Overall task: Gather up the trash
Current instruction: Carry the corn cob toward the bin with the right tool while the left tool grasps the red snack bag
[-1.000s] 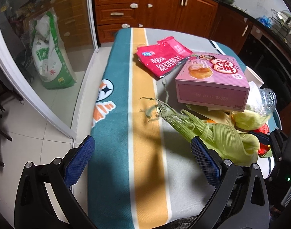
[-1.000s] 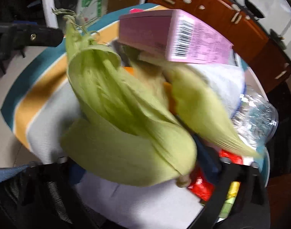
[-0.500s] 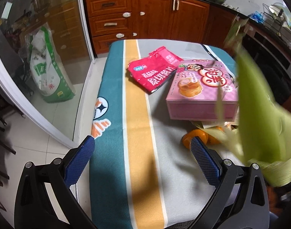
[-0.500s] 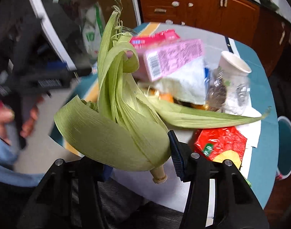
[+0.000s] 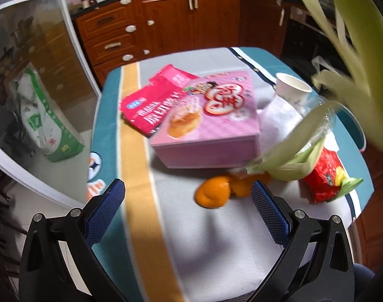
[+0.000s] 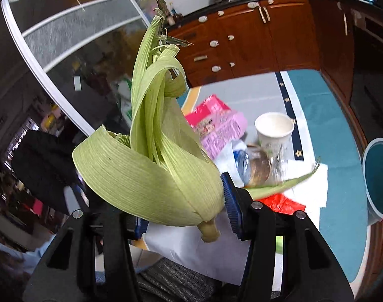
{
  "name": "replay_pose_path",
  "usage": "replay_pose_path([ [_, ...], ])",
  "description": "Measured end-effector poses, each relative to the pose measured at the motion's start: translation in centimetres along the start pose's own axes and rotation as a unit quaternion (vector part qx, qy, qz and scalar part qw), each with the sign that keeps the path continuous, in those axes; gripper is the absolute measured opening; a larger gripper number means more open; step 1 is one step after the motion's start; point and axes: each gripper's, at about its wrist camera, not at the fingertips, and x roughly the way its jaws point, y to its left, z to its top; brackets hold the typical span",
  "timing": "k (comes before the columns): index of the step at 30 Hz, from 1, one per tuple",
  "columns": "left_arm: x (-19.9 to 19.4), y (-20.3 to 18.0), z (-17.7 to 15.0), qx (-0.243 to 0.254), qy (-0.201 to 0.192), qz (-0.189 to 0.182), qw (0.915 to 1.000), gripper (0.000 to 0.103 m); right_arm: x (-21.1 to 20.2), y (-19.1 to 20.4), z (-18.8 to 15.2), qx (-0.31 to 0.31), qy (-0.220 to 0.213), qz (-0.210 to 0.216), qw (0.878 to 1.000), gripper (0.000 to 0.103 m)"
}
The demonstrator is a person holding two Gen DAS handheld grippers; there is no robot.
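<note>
gripping a bundle of green corn husk by its base, the right gripper holds it raised above the table, leaves standing upward, probably to carry it to the teal bin beside the table's edge. the left gripper hovers wide open and empty over orange peel, likely the next pickup, with a pink box, paper cup and red wrapper beyond.

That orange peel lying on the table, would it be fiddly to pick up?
Probably somewhat. The orange peel looks like a curled, hollow shell, so it would likely squash or fold when pinched. It seems light and unlikely to roll far. It lies beside more peel pieces, which may come apart separately.
</note>
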Motion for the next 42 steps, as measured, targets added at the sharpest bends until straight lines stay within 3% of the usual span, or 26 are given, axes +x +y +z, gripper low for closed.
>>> replay_pose_path([
  [6, -0.1, -0.5, 0.7, 0.007, -0.008, 0.004, 0.9999, 0.1, -3.1, 1.0, 2.3, -0.027, -0.052, -0.024, 0.998, 0.049],
  [10, -0.4, -1.3, 1.9, 0.009, -0.014, -0.012, 0.9998, 0.1, -5.0, 0.9, 3.4, -0.04, -0.093, -0.072, 0.992, 0.05],
  [21, -0.5, -9.6, 4.1, 0.139, -0.032, -0.053, 0.9883, 0.1, -4.1, -5.3, 2.0, 0.028, -0.066, -0.087, 0.994, 0.051],
  [26, 2.3, -12.2, 4.3, 0.212, 0.005, -0.046, 0.9761, 0.088, -3.8, -7.1, 1.1, 0.046, -0.054, -0.082, 0.994, 0.051],
  [32, 5.5, -12.1, 4.1, 0.242, 0.067, -0.023, 0.9676, 0.078, -3.9, -8.3, 0.3, 0.059, -0.055, -0.072, 0.994, 0.051],
  [37, 2.2, -13.3, 3.7, 0.229, 0.058, -0.092, 0.9674, 0.078, -4.4, -9.4, 0.0, 0.072, -0.063, -0.073, 0.993, 0.052],
  [40, 0.3, -16.0, 3.9, 0.22, 0.069, -0.17, 0.9581, 0.078, -4.7, -10.1, -0.1, 0.08, -0.068, -0.078, 0.991, 0.052],
  [42, -0.2, -18.0, 4.1, 0.221, 0.065, -0.193, 0.9538, 0.079, -5.0, -10.5, -0.2, 0.086, -0.073, -0.08, 0.99, 0.052],
])
